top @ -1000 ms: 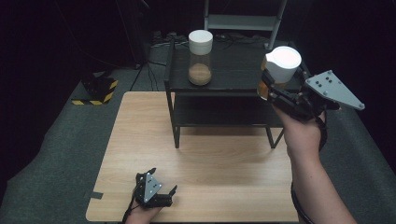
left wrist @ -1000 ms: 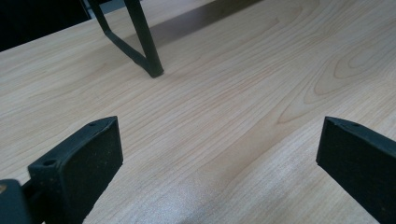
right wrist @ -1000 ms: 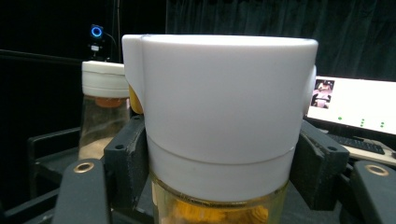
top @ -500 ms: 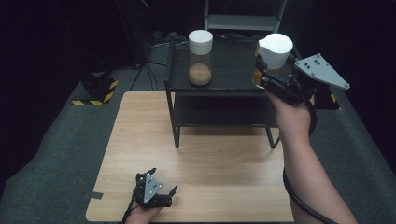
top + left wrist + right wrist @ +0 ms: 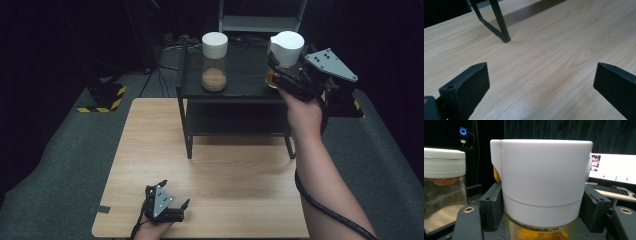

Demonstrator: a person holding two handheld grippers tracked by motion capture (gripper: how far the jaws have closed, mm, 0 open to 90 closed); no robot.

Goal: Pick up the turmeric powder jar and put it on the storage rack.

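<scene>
My right gripper is shut on a glass jar with a white lid and yellow-orange contents, at the right end of the black shelf's top. In the right gripper view the jar sits between both black jaws, which press just under its lid. A second white-lidded jar with brown grains stands on the shelf top to the left, also seen as the jar beside mine. My left gripper rests open near the wooden table's front edge, with only bare tabletop between its jaws.
The black two-level shelf stands at the table's far side; one leg shows ahead of the left gripper. A yellow-black striped block lies on the grey floor at left. A lit monitor glows behind the held jar.
My right gripper has carried the white-lidded jar up and away from me, from beside the shelf's right end to over its top. The left gripper has stayed still.
</scene>
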